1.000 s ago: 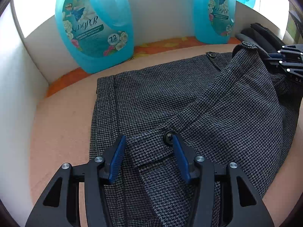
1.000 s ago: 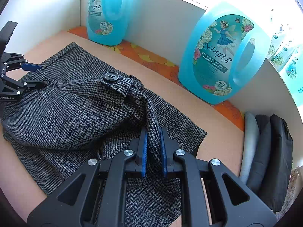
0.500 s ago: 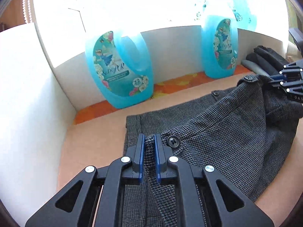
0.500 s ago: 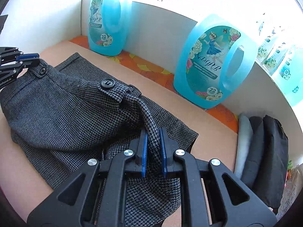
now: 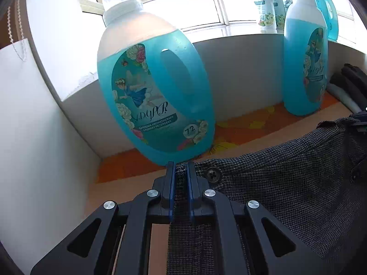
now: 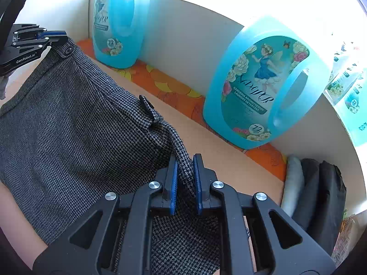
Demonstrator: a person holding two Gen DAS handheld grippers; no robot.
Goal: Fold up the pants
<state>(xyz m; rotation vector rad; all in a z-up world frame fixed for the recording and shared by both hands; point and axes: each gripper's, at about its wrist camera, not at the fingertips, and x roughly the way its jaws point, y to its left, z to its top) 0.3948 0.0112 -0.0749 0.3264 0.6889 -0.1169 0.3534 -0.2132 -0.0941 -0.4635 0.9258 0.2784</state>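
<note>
The grey houndstooth pants (image 5: 286, 178) (image 6: 68, 119) hang lifted by the waistband above the tan table (image 6: 206, 137). My left gripper (image 5: 181, 171) is shut on the waistband's left end, beside a dark button (image 5: 212, 174). It also shows in the right wrist view (image 6: 49, 36), at the top left. My right gripper (image 6: 185, 160) is shut on the waistband's other end. The waistband stretches between the two grippers, and the fabric hangs down below.
Two big blue detergent bottles (image 5: 156, 100) (image 5: 305, 68) stand against the white back wall on an orange flowered strip (image 6: 165, 84). Folded dark and grey clothes (image 6: 318, 197) are stacked at the right. A white side wall (image 5: 34, 137) is at the left.
My left gripper closed on the waistband and rose with it. Both grippers have lifted the pants off the table, and the waistband has pulled straighter between them.
</note>
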